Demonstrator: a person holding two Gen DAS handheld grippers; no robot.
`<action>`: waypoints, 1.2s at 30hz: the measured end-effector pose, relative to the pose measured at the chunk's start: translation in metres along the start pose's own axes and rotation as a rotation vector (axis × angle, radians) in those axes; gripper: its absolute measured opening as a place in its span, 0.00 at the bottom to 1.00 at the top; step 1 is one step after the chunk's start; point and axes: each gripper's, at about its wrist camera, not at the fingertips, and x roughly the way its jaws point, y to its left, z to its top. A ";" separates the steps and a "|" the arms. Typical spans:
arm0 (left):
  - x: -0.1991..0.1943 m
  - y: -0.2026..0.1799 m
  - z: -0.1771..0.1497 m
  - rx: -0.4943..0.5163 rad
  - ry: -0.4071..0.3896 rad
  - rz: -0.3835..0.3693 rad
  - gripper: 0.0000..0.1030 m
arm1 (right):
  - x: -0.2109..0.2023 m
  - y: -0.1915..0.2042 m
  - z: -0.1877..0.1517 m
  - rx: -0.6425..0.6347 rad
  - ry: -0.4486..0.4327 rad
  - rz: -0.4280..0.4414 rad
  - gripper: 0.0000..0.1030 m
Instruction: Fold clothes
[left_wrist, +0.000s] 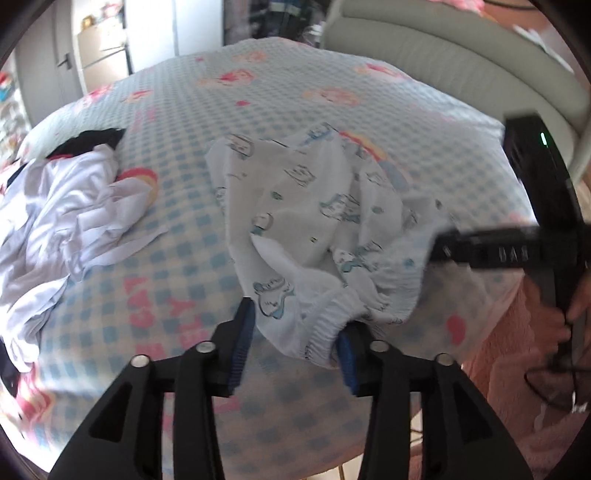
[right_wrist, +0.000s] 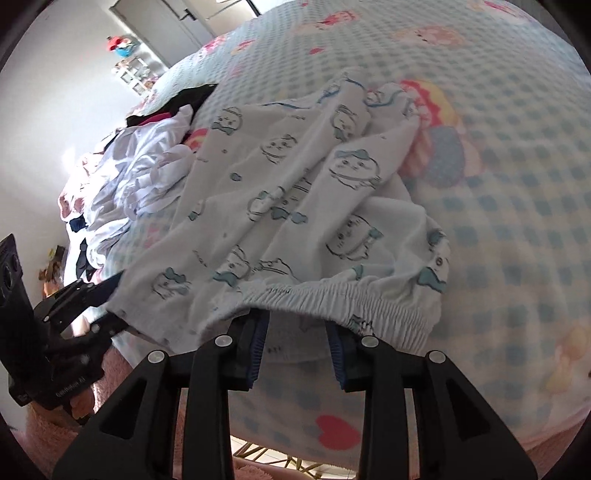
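Note:
A small white garment (left_wrist: 314, 206) with blue cartoon prints and an elastic waistband (right_wrist: 332, 299) lies crumpled on the checked bedspread (left_wrist: 258, 92), its waistband at the near edge. My left gripper (left_wrist: 295, 317) is open, with one end of the waistband lying loosely between its blue pads (left_wrist: 242, 332). My right gripper (right_wrist: 295, 321) is open too. The waistband drapes over its fingertips and hides them. In the left wrist view the right gripper (left_wrist: 443, 247) reaches in from the right against the garment's side. In the right wrist view the left gripper (right_wrist: 107, 299) sits at the garment's left corner.
A heap of white clothes (left_wrist: 66, 206) with a black piece (left_wrist: 92, 142) behind it lies on the left of the bed. A padded headboard (left_wrist: 443, 48) stands at the far right. A hand (left_wrist: 576, 306) in a fluffy pink sleeve (left_wrist: 517, 350) holds the right tool. The bed's edge is just below the grippers.

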 end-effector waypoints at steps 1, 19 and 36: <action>0.001 -0.004 -0.001 0.027 0.001 -0.002 0.47 | 0.001 0.003 0.004 -0.028 -0.014 -0.004 0.30; 0.032 -0.053 0.021 0.214 0.070 -0.079 0.63 | 0.001 0.003 0.017 -0.030 -0.033 -0.024 0.30; 0.013 -0.008 0.061 0.120 0.036 -0.028 0.04 | -0.021 -0.028 -0.032 0.083 0.032 -0.080 0.46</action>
